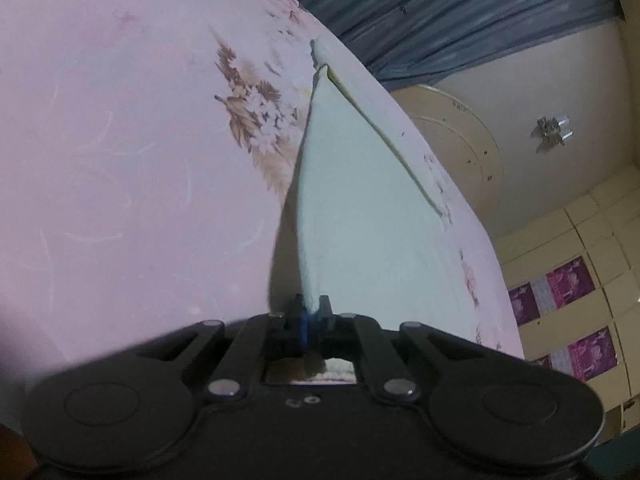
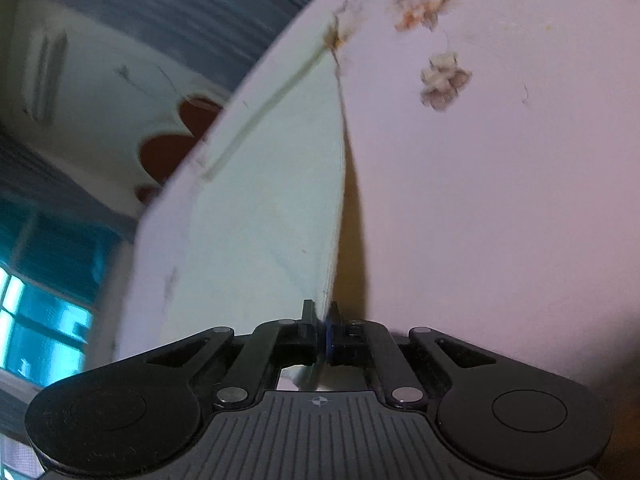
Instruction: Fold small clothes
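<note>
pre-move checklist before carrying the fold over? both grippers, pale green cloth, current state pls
1. Left gripper shut on the pale green cloth: ok.
2. Right gripper shut on the same cloth: ok.
3. Held edge lifted off the pink floral sheet: ok, shadow shows beneath it in both views.
4. Far edge lying on the sheet: ok, yellowish hem flat.
5. Cloth free of wrinkles or bunching: mostly ok; small bunch at the far corner.
6. Grip depth on each corner: cannot tell.
</note>
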Motion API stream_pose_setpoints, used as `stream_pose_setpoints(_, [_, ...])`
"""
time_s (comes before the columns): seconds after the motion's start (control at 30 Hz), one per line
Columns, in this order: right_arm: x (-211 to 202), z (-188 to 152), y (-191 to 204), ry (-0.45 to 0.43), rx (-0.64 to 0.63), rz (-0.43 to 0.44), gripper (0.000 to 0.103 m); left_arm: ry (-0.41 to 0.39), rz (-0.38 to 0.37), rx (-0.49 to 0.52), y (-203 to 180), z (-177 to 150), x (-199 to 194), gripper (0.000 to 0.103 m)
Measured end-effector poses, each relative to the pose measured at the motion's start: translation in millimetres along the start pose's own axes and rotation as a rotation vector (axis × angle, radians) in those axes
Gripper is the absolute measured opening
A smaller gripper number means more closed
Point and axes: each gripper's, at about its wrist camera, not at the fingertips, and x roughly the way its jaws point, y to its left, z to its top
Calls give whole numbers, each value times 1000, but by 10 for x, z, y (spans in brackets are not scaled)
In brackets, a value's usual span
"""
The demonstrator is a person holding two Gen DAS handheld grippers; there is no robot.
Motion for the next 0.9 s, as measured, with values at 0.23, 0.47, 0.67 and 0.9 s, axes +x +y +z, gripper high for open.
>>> stream_pose_setpoints(0.23, [-188, 398, 375, -128, -94, 58, 2, -122, -71, 30, -355, 282, -124, 3])
stream_pose_setpoints(0.47, [2, 960, 758, -222, -181, 59, 2, -180, -110, 130, -760, 950, 97, 3])
stream_pose_setpoints(0.67, [380, 1656, 974, -258, -206, -2, 2, -200, -127, 133, -946, 1627, 533, 3])
stream_pose_setpoints(0.9, [1047, 2385, 990, -243, -173, -87, 2, -157, -101, 118, -922, 2311, 1179, 3])
